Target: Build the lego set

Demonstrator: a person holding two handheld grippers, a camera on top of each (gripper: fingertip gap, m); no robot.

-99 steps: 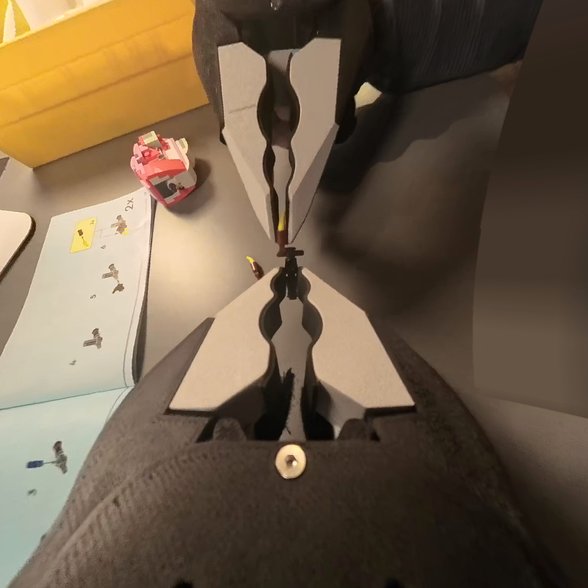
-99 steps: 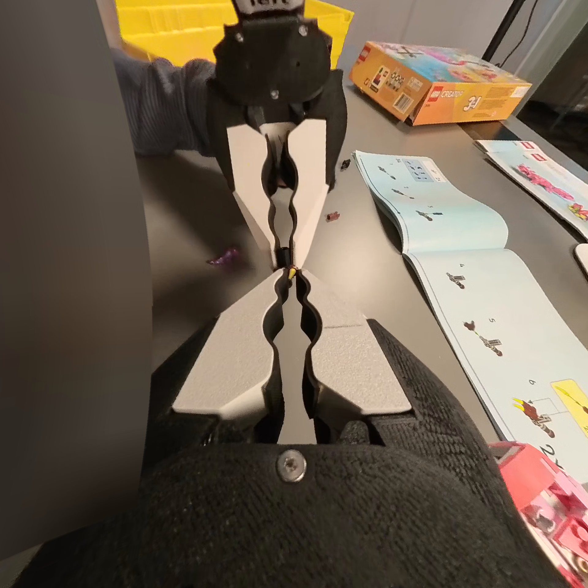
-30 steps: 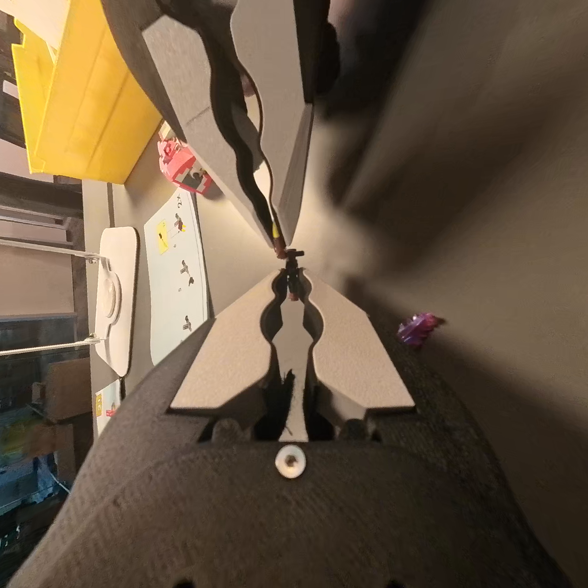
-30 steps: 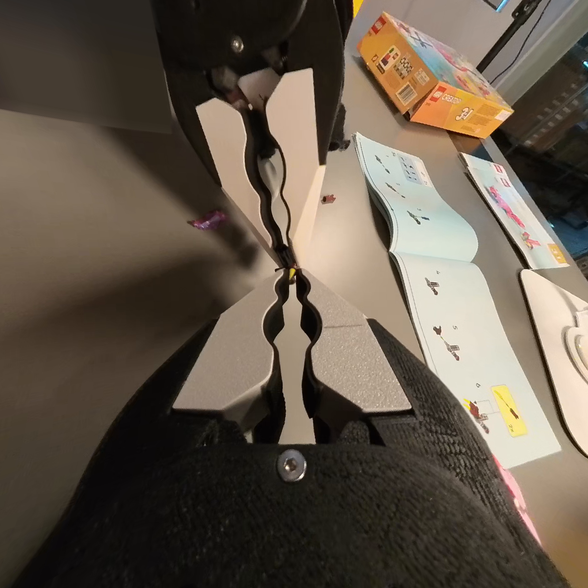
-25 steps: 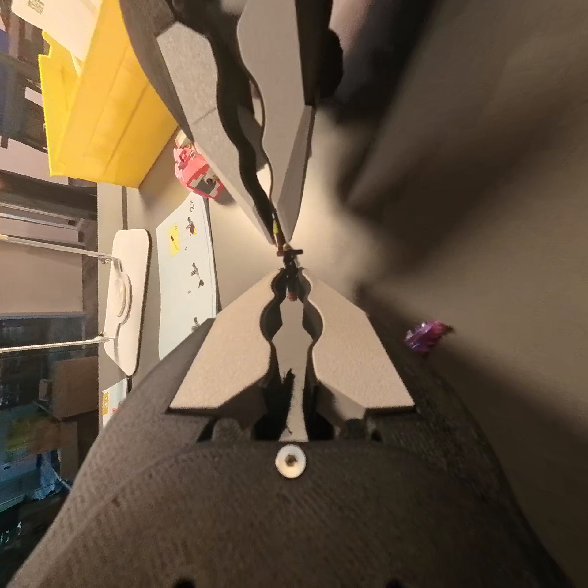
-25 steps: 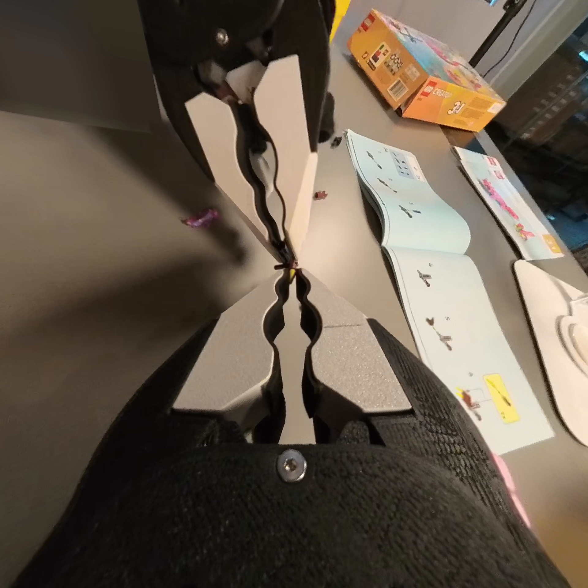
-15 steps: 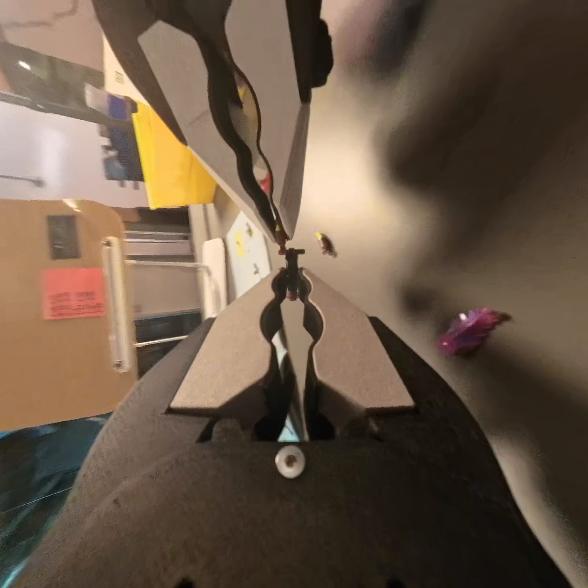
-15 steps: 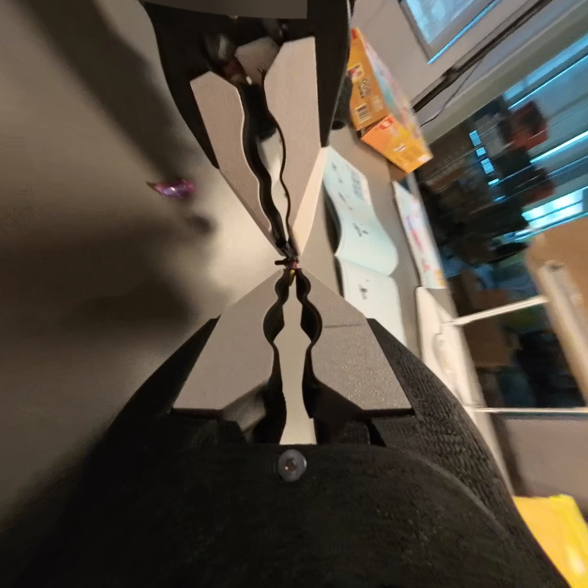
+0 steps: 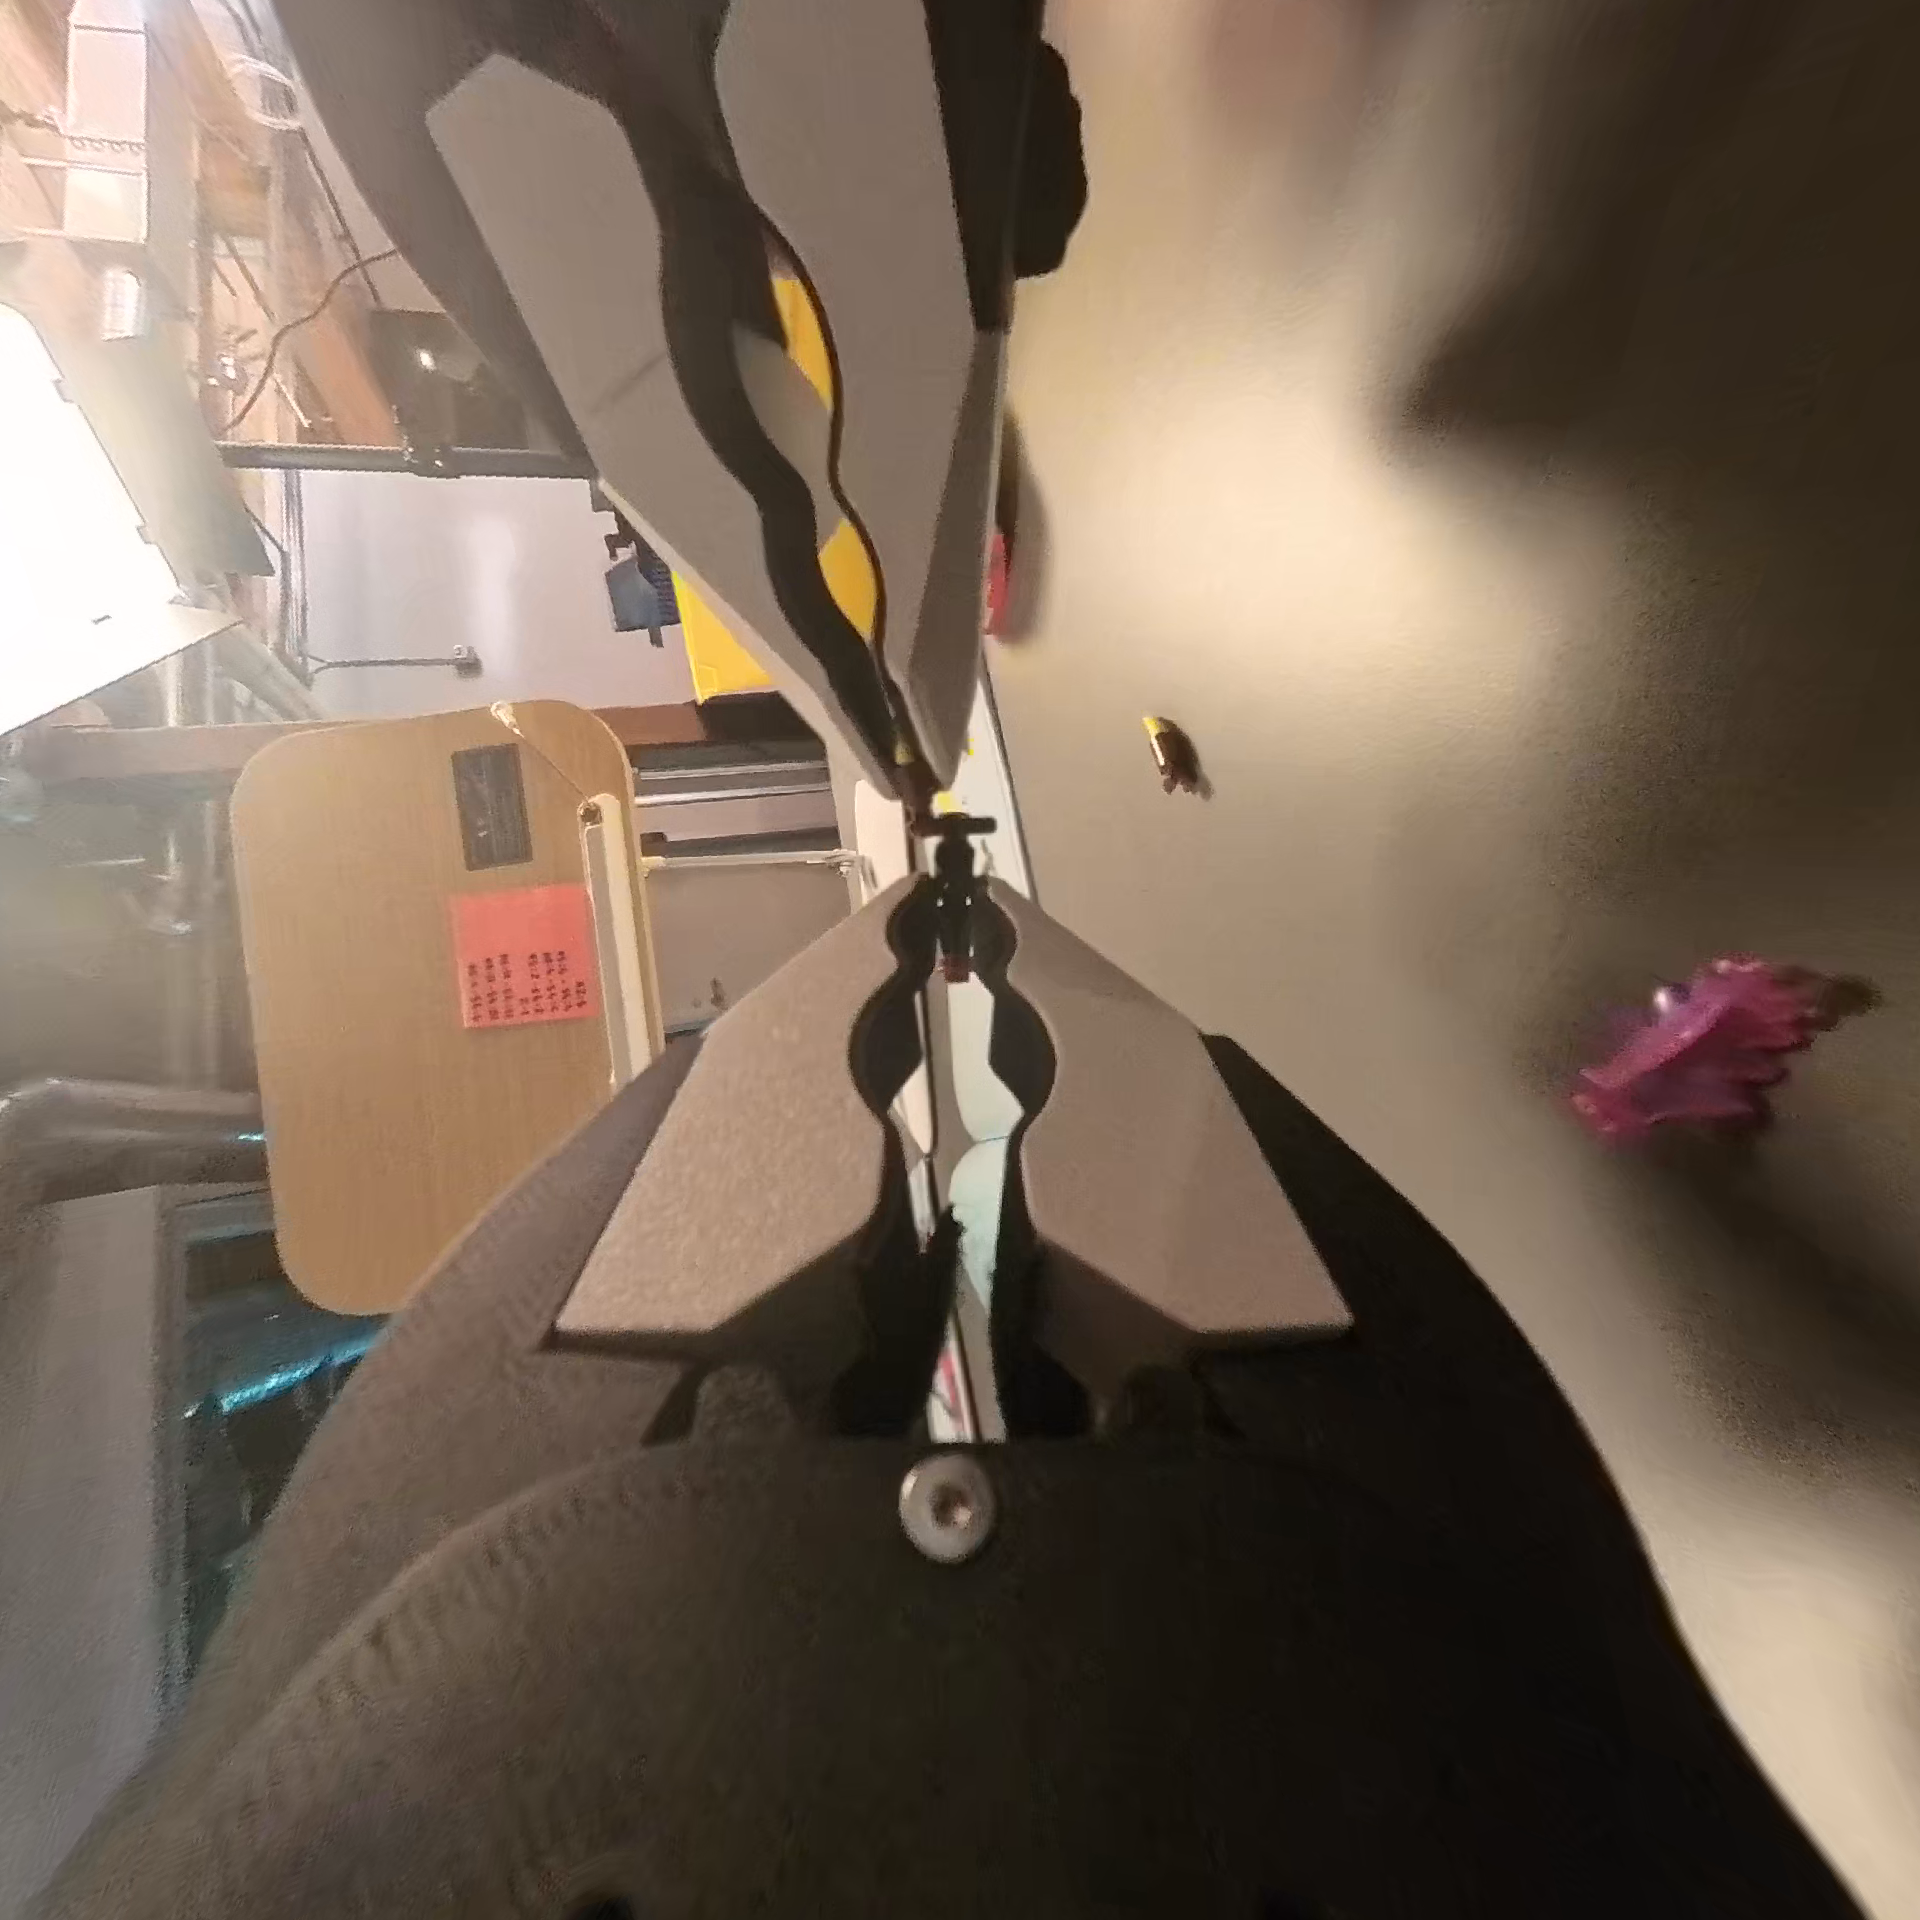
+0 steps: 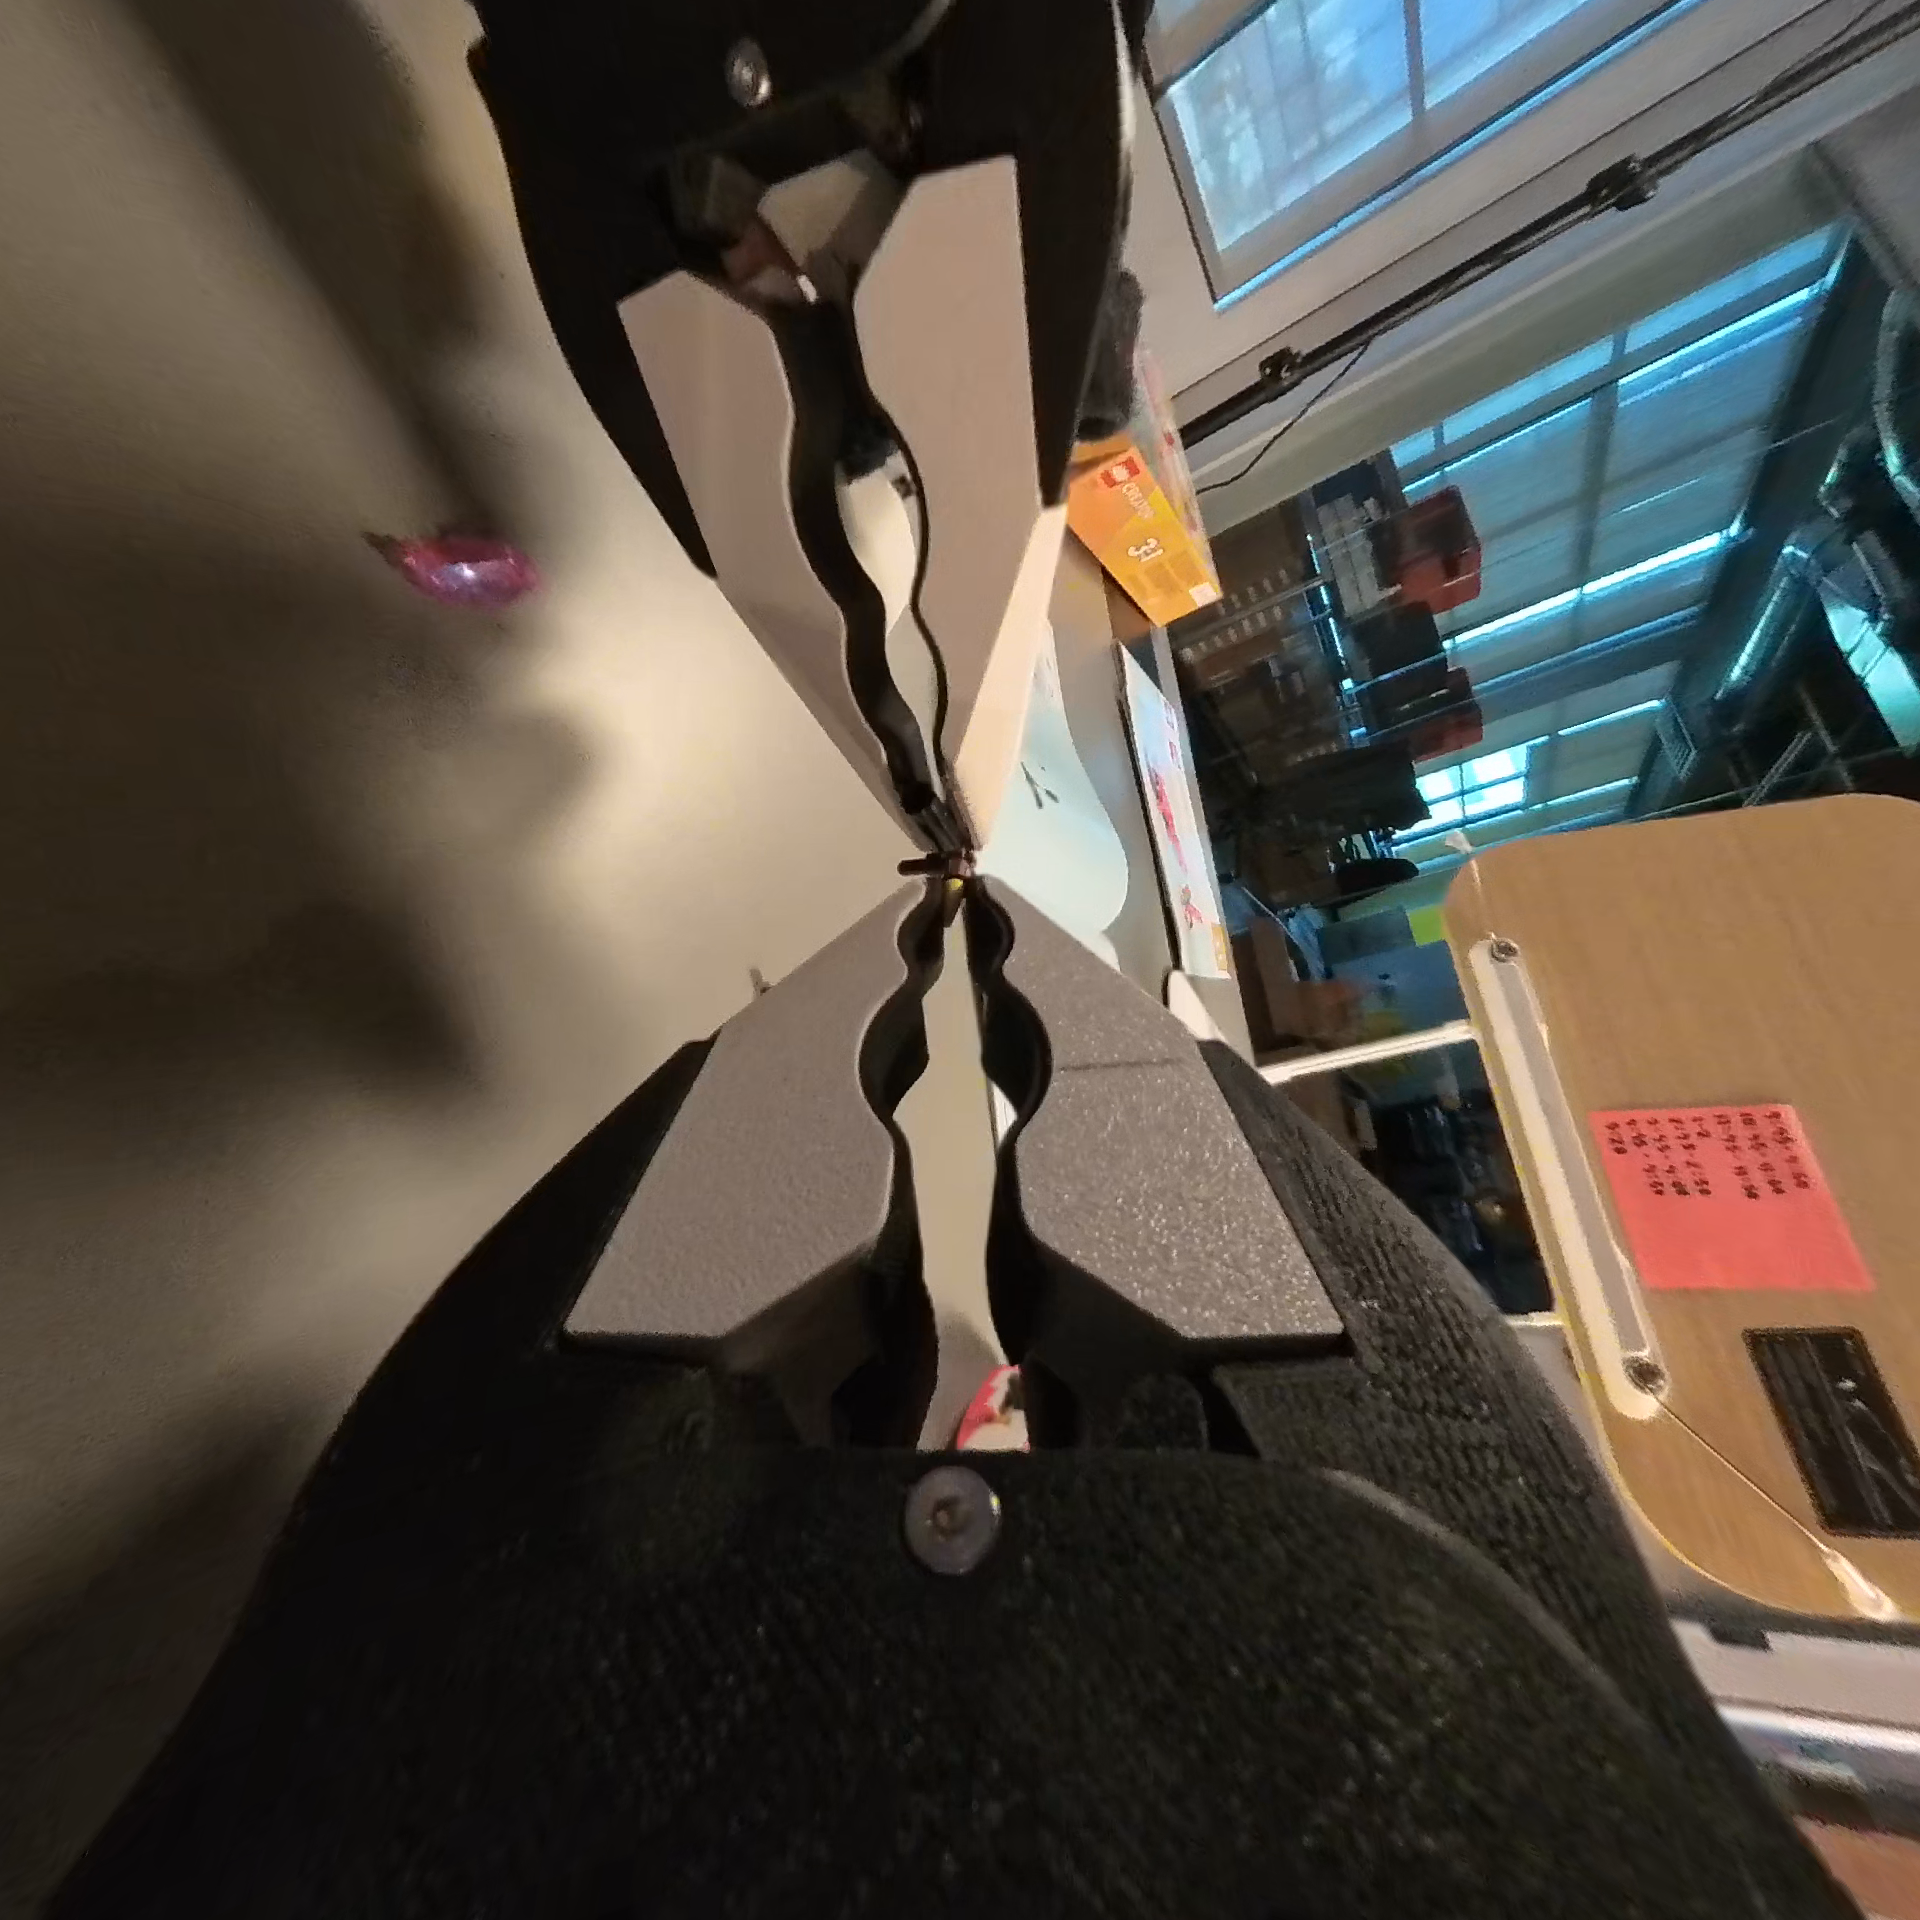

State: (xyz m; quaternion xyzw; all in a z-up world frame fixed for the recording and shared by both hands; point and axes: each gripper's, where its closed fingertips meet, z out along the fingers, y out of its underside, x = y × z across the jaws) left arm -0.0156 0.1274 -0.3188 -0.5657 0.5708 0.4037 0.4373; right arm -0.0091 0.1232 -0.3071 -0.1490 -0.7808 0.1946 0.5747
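The counter (image 9: 1351, 623) fills the tilted background of both views, grey and partly blurred, with a wooden board bearing a pink sticker (image 10: 1725, 1195) off its edge and an orange box (image 10: 1143, 540) at its far end. An open pale-blue booklet (image 10: 1070, 831) lies just behind the meeting point of the two tools.

The left gripper (image 9: 954, 914) has its jaws nearly closed on a small black toy piece (image 9: 951, 862) with a crossbar at its top. The right gripper (image 10: 951, 899) faces it tip to tip, jaws pinched almost together on a tiny dark piece with a yellow tip (image 9: 914, 774). The two pieces touch or nearly touch in the air above the counter.

Judging from this, the step is joining the two pieces. It calls for keeping both tools on one line, pressing straight and gently, and holding both grips firm, since such small parts could twist or slip out.

A purple toy piece (image 9: 1704, 1049) and a small brown and yellow piece (image 9: 1169, 748) lie loose on the counter, well apart from the tips and not in the way
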